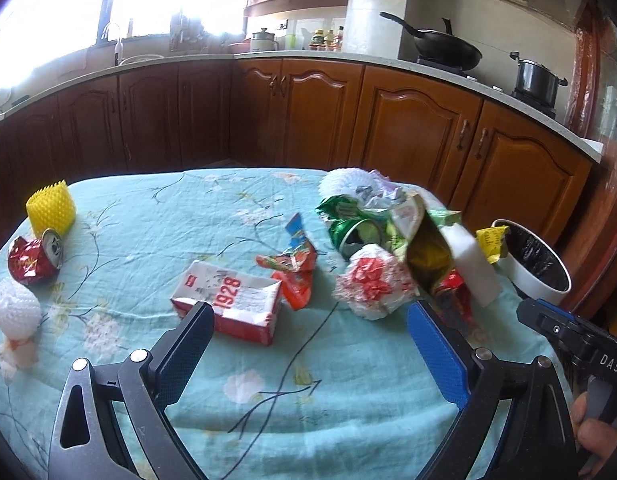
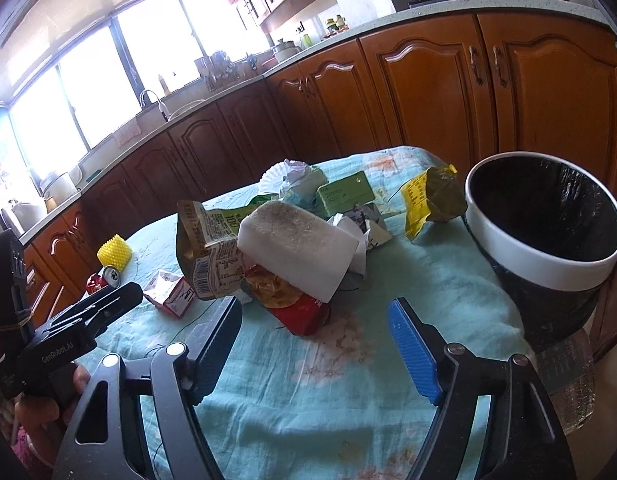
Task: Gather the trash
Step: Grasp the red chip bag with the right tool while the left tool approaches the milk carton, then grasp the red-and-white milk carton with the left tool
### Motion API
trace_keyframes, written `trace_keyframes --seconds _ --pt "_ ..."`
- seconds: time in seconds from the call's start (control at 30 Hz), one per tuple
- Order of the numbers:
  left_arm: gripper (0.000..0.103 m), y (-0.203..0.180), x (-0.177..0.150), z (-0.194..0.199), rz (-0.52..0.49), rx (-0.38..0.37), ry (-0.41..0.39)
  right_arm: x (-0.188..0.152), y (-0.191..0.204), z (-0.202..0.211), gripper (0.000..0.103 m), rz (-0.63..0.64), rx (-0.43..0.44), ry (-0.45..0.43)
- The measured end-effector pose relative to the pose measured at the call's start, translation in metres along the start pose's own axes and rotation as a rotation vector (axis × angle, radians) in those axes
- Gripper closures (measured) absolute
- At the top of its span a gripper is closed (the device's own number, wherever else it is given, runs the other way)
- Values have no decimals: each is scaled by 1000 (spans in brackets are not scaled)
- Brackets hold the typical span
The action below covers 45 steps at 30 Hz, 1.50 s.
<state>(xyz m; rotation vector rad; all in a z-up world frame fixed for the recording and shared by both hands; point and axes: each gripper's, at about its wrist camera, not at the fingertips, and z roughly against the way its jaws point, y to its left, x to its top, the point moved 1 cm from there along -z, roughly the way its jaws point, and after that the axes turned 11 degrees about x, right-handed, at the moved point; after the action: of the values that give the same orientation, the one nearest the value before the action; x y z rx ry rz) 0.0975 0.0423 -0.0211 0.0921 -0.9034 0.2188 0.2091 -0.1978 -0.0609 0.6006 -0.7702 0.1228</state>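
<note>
Left gripper (image 1: 310,330) fingers spread, empty | right gripper (image 2: 316,332) fingers spread, empty | trash pile (image 1: 392,256) mid-right, tabletop (image 1: 308,412) bare below | carton (image 1: 228,304) centre, long axis left-right | bin (image 2: 548,236) right edge

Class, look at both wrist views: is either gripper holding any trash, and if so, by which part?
Nothing is held. The left gripper and right gripper are both open above the table, with no trash between their fingers.

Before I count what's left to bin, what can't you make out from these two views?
- Bin contents: black liner too dark in the right wrist view; cut off by the table edge in the left.
- Items under the white foam block: covered by it in both views.
- Green can: part buried by wrappers.
- Both claws, left and right, open, empty.
</note>
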Motion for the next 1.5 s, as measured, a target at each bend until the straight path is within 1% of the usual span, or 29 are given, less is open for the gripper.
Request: trace_keyframes --seconds 0.17,0.23,0.3,0.4,0.47,0.53,0.57,0.63,0.67,0.7,0.73,0.77,0.83,0.87,0.93,0.97,1.0,1.03,1.07,1.1,1.2,1.27,1.4,1.5 --pt "6 28 -8 -19 54 56 69 -10 3 -27 26 -9 0 72" --pt "6 36 -7 -23 74 72 77 -10 1 -37 29 -16 -5 100" --pt "5 38 -2 -30 76 72 79 -9 0 -45 34 -21 -5 121" --pt "5 33 7 -44 54 68 107 -5 -2 -57 39 -30 -12 145" --pt "5 31 12 -55 58 75 133 -2 -2 -65 43 -43 -17 157" --pt "5 31 17 -69 88 56 169 -1 -3 -71 51 -48 -22 167" --pt "5 31 19 -78 98 43 182 0 -3 -74 62 -47 -28 173" --pt "5 27 22 -88 91 44 205 0 -4 -78 74 -51 -29 181" --pt "5 26 23 -93 89 46 212 0 -3 -78 77 -51 -28 178" --pt "5 25 24 -96 89 48 222 0 -2 -77 89 -46 -33 175" --pt "5 24 24 -100 93 44 234 -1 -1 -76 97 -41 -33 172" --pt "5 25 25 -105 102 35 244 -1 0 -74 100 -35 -33 167" --pt "7 26 26 -111 113 28 249 -1 2 -73 101 -22 -31 157" --pt "9 26 26 -113 113 33 249 -1 3 -70 103 -19 -25 152" --pt "40 24 23 -115 105 17 256 -3 6 -63 103 -14 -12 143" --pt "48 23 22 -116 99 10 261 -3 7 -60 103 -11 -5 137" --pt "65 23 22 -116 92 14 258 -4 9 -57 103 -8 2 132" --pt "75 22 21 -116 87 12 258 -5 11 -54 103 -6 11 129" --pt "79 22 19 -114 85 -1 253 -6 12 -50 103 -4 19 125" --pt "87 23 18 -112 79 -7 250 -7 14 -48 103 -3 26 121" --pt "88 23 13 -100 61 -10 222 -9 19 -39 103 -6 51 114" --pt "92 23 9 -90 51 -11 200 -10 23 -34 103 -1 63 111" --pt "94 25 2 -66 36 -18 159 -11 30 -27 103 -2 97 98" --pt "96 26 0 -47 30 -28 128 -11 33 -19 103 1 101 86"
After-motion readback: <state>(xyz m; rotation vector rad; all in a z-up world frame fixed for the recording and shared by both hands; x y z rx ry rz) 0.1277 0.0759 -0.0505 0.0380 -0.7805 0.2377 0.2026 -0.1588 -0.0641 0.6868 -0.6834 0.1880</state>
